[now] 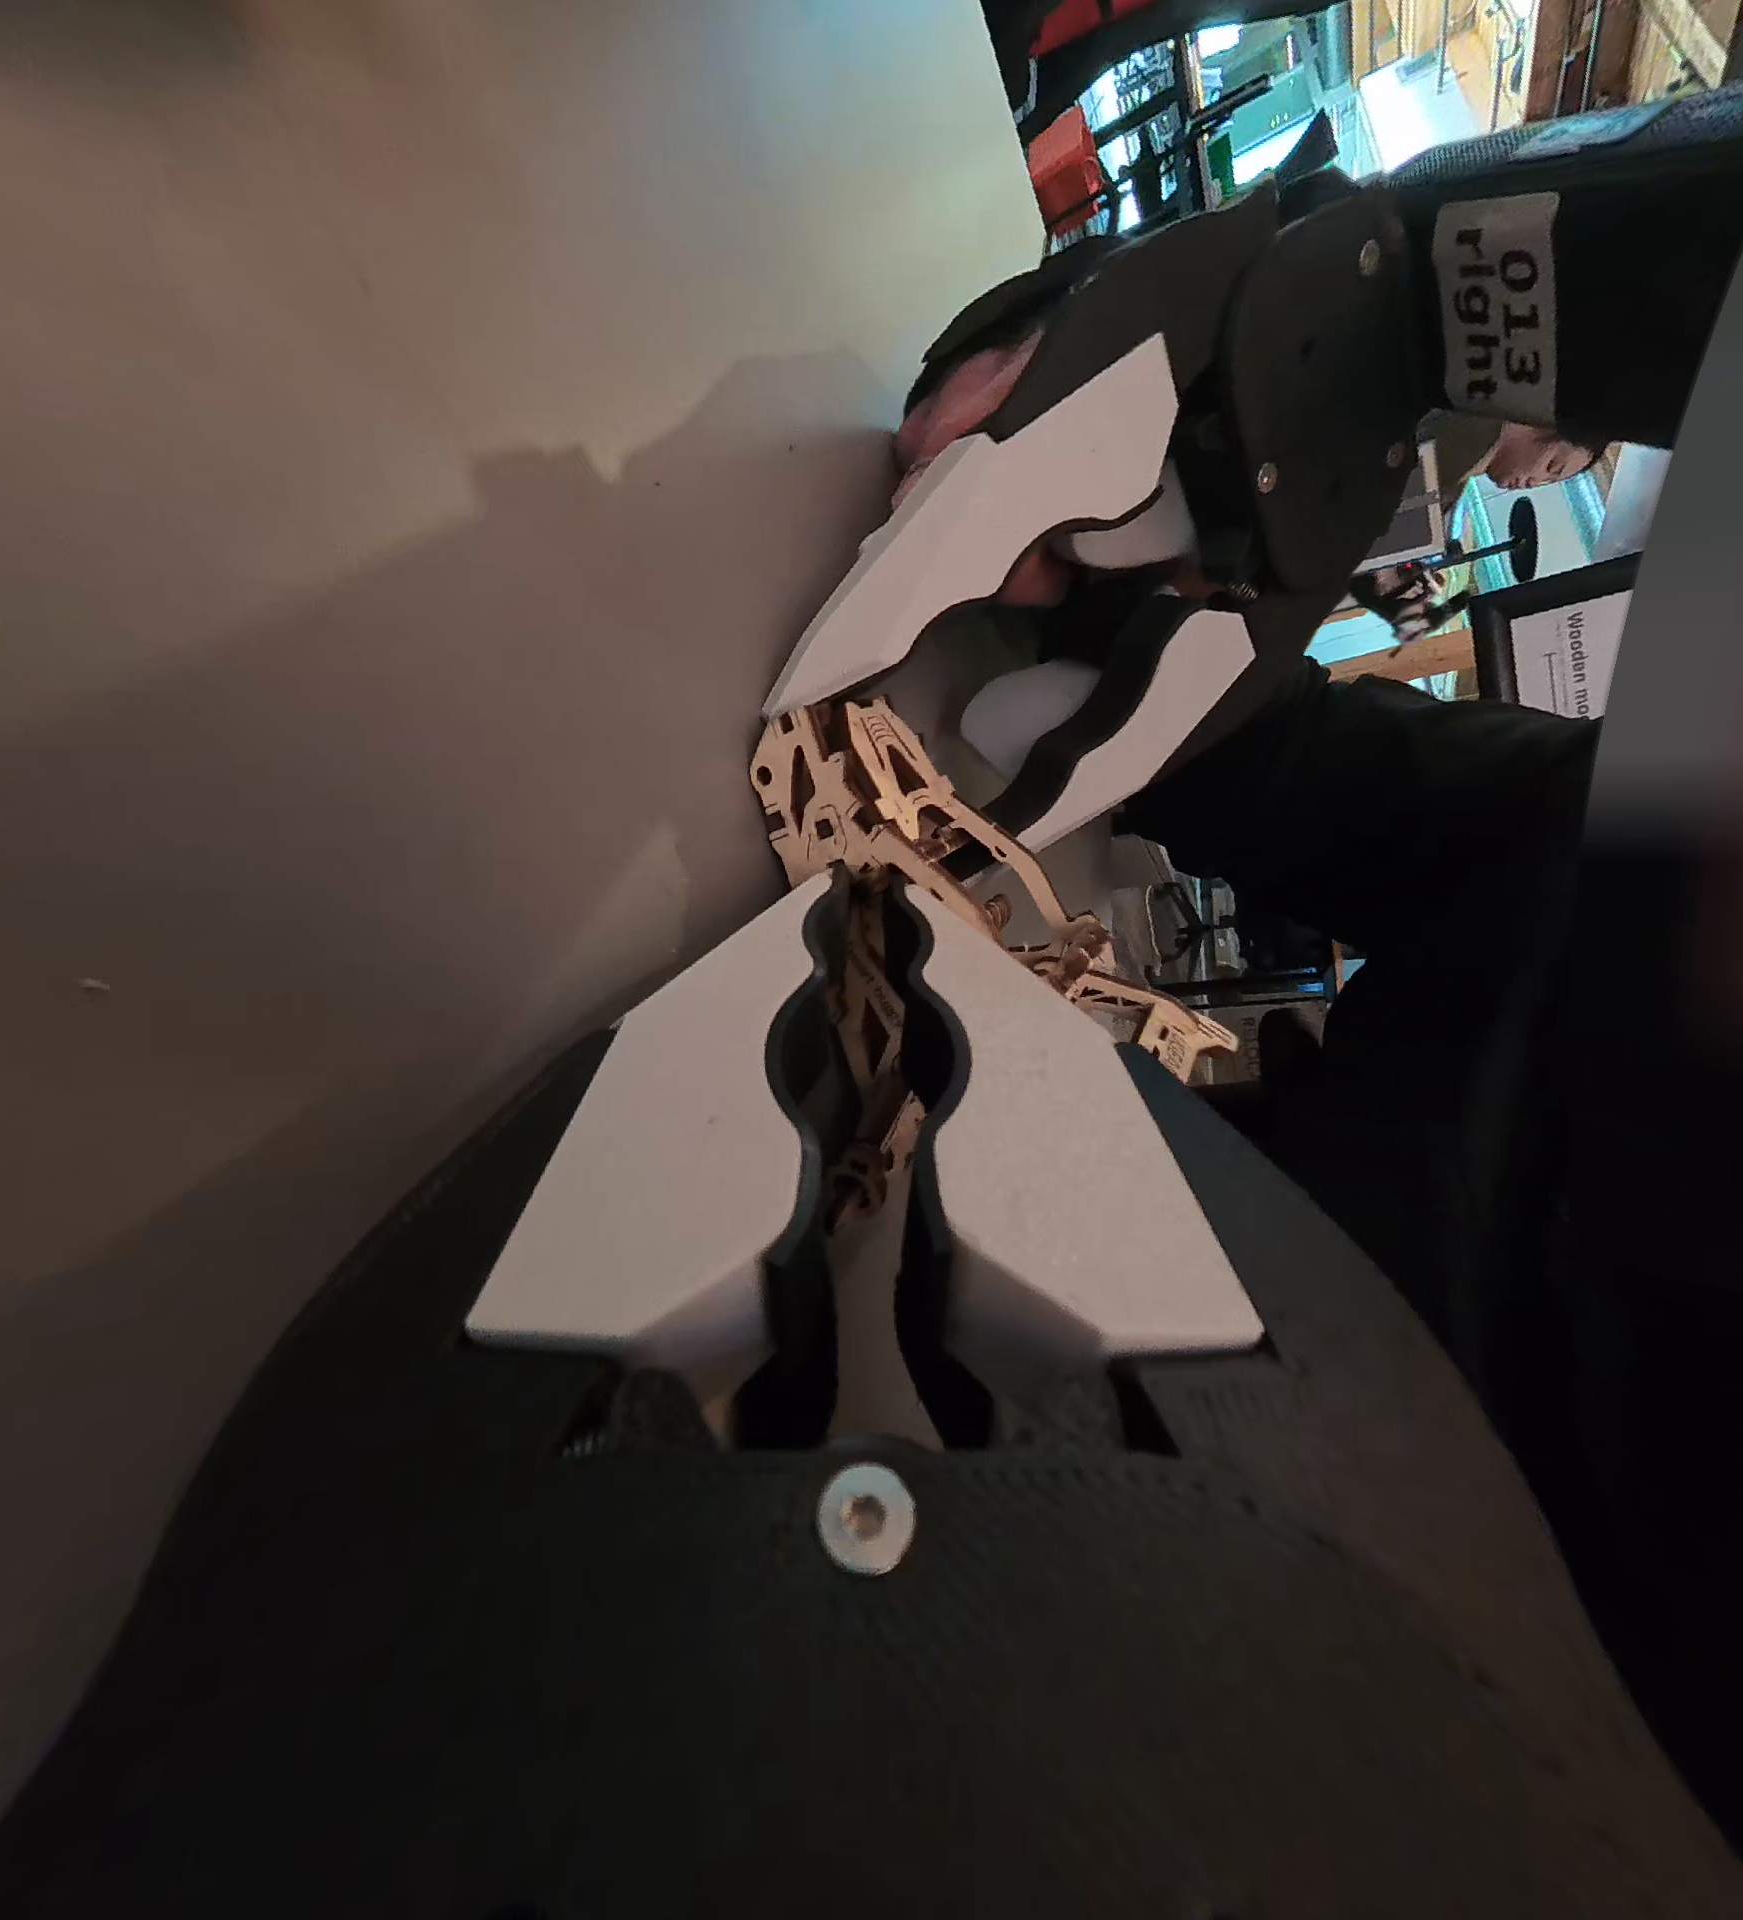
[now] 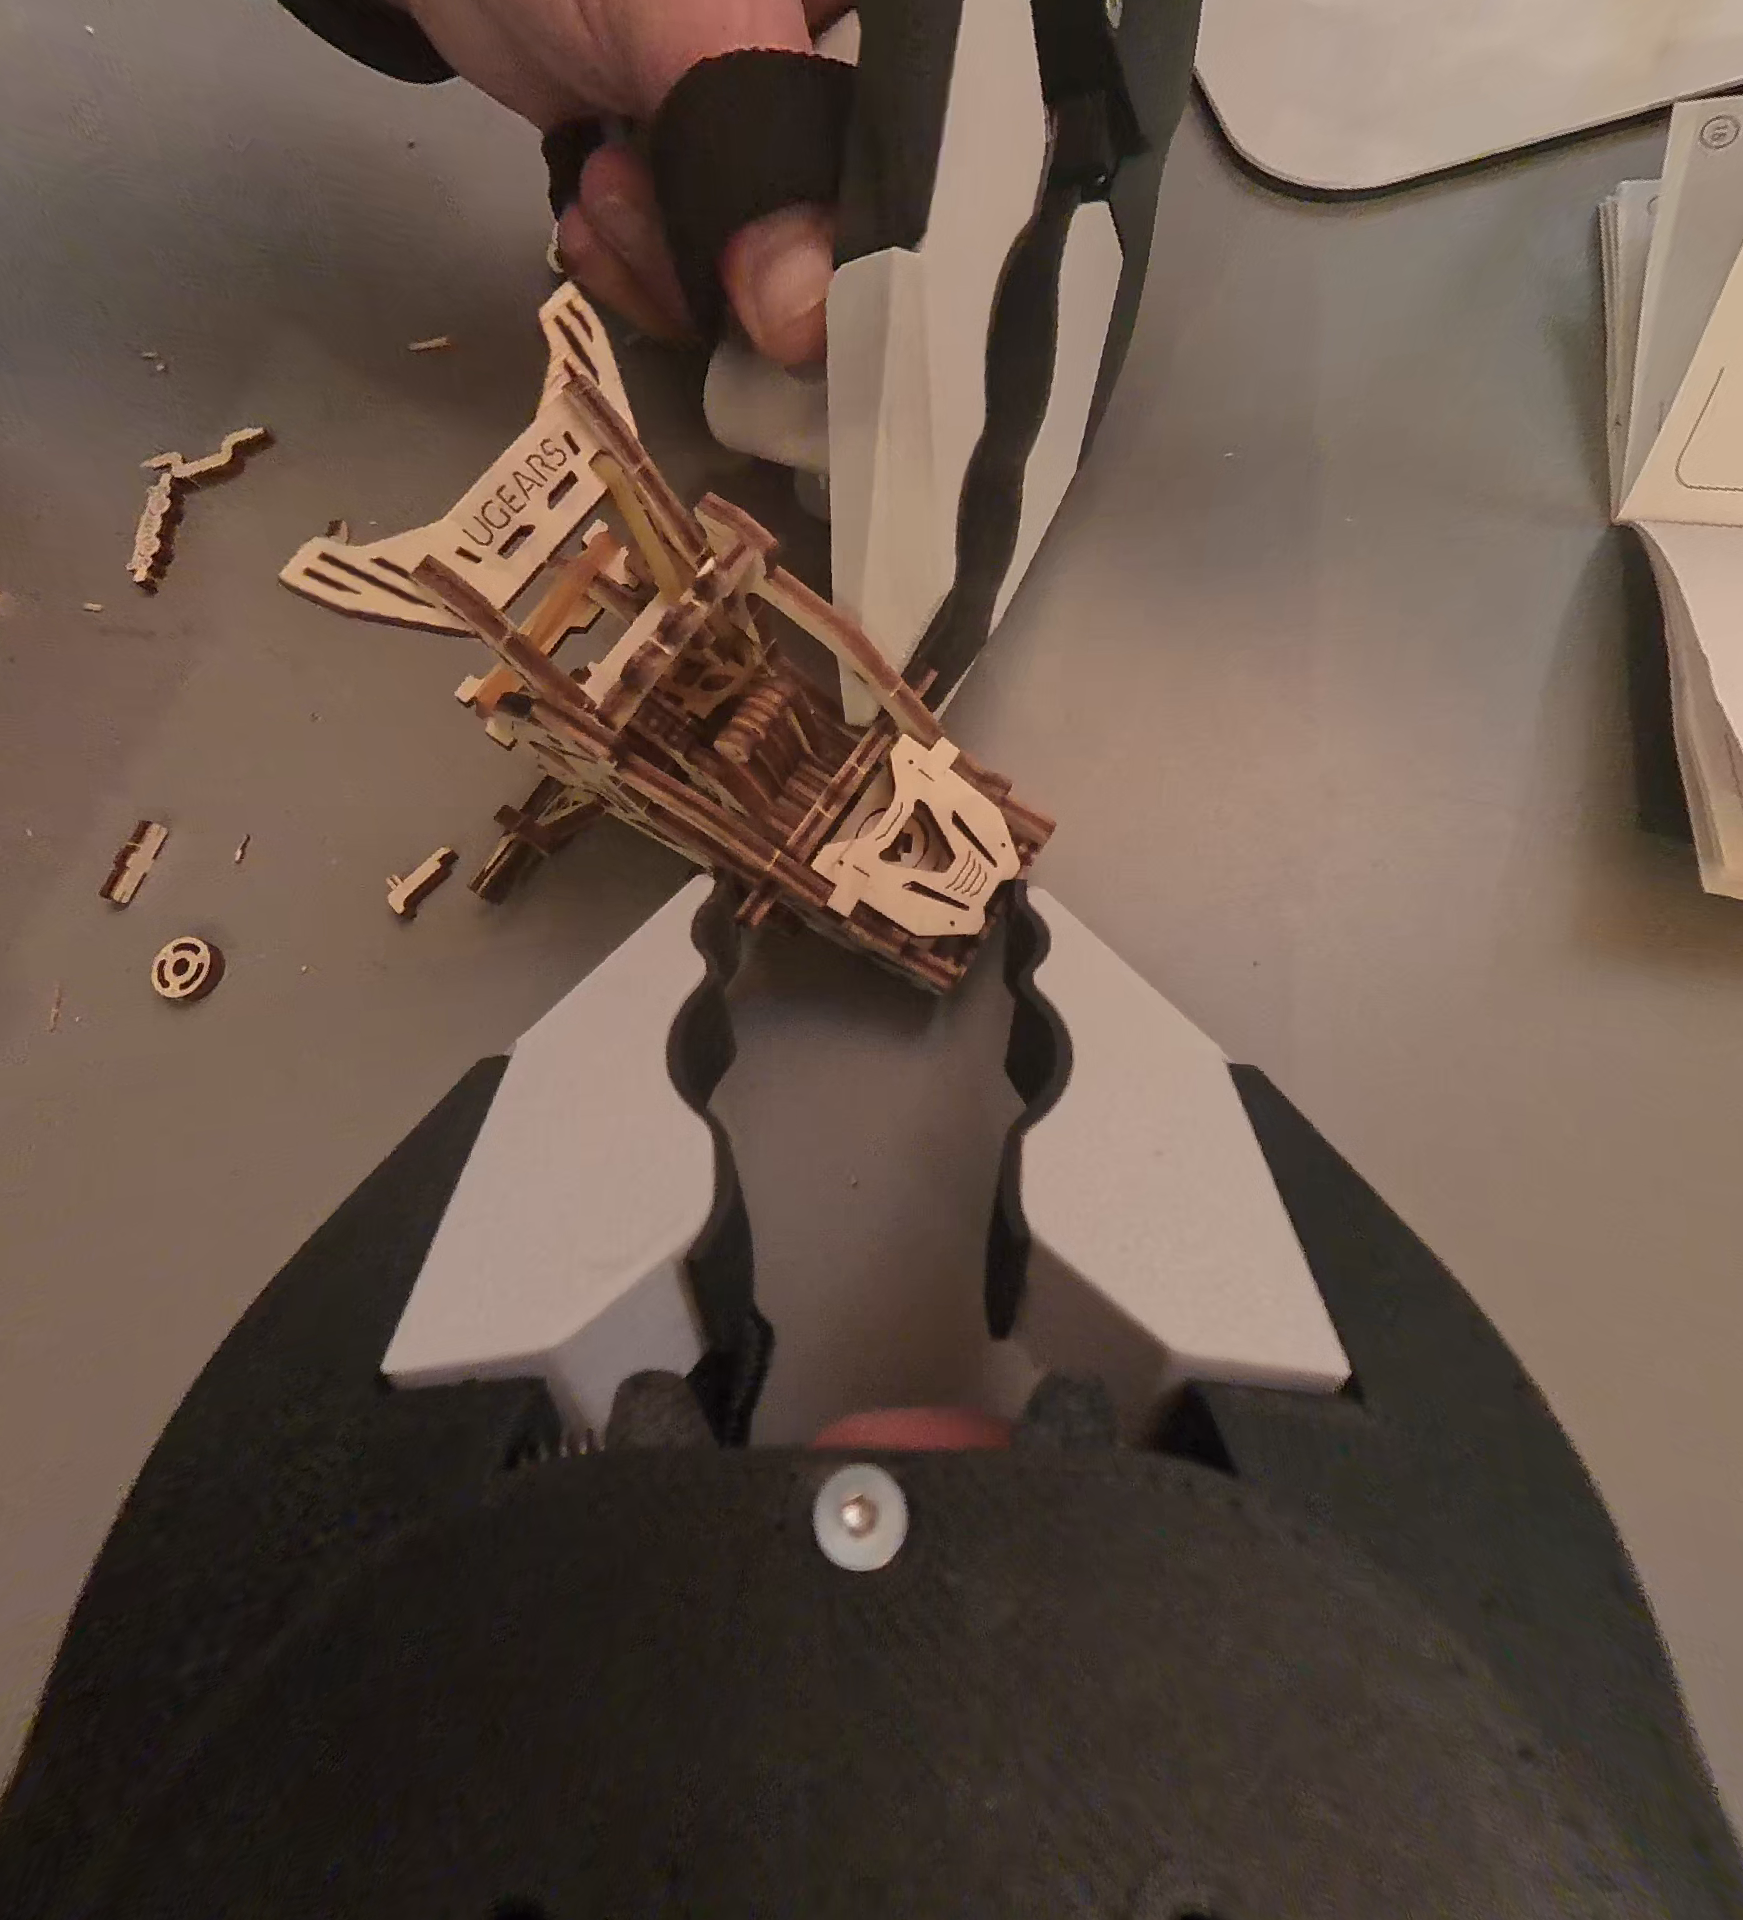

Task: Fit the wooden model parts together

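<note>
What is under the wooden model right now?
Under the wooden model is grey table, with a small dark wooden piece by its lower edge. Whether that piece belongs to the model, or what lies directly beneath the body, is hidden.

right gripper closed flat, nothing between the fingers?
No: in the right wrist view the right gripper has its jaws spread wide, with the front end of the wooden model sitting between the fingertips.
</note>
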The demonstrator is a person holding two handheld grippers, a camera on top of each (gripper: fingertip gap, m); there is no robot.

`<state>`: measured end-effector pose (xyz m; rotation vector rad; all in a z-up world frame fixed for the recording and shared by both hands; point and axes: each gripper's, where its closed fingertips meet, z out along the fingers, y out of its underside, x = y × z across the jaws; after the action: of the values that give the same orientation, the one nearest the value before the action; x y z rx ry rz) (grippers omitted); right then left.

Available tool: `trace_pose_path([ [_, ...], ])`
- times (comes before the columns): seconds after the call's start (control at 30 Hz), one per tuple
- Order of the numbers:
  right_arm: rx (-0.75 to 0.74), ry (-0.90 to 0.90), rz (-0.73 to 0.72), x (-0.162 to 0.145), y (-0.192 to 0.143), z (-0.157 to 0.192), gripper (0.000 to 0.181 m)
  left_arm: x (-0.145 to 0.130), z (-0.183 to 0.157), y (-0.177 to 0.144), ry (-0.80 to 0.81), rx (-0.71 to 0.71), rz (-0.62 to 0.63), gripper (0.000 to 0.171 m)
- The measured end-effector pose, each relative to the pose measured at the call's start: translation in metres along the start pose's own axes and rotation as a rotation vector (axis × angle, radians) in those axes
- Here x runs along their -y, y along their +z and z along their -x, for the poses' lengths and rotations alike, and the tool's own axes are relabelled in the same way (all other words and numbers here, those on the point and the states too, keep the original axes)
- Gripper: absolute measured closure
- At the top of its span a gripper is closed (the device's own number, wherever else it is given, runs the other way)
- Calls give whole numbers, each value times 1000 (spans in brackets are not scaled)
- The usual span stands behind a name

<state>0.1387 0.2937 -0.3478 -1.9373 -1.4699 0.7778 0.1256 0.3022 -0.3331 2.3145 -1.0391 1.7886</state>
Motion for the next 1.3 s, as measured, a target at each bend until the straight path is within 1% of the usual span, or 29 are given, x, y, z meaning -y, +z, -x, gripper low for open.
trace_pose_path([
  [0.2,-6,-9,1,0,0,0,132,1,0,1,-25,-16,16,170],
  [0.4,-11,-14,2,0,0,0,132,2,1,1,-25,22,13,170],
  [0.53,-20,-2,0,0,-1,-2,132,3,1,1,27,59,40,170],
  [0.67,-23,17,-3,0,1,-5,132,5,1,-3,47,16,-5,170],
  [0.73,-13,20,-2,0,1,-4,132,3,0,-4,109,45,5,169],
  [0.83,-4,19,-4,1,1,-2,134,1,-4,-6,118,9,9,169],
  [1.07,-3,18,-4,1,1,-2,134,0,-4,-7,223,46,29,168],
  [1.3,7,22,-1,0,1,-1,133,-1,-1,-4,215,63,51,168],
])
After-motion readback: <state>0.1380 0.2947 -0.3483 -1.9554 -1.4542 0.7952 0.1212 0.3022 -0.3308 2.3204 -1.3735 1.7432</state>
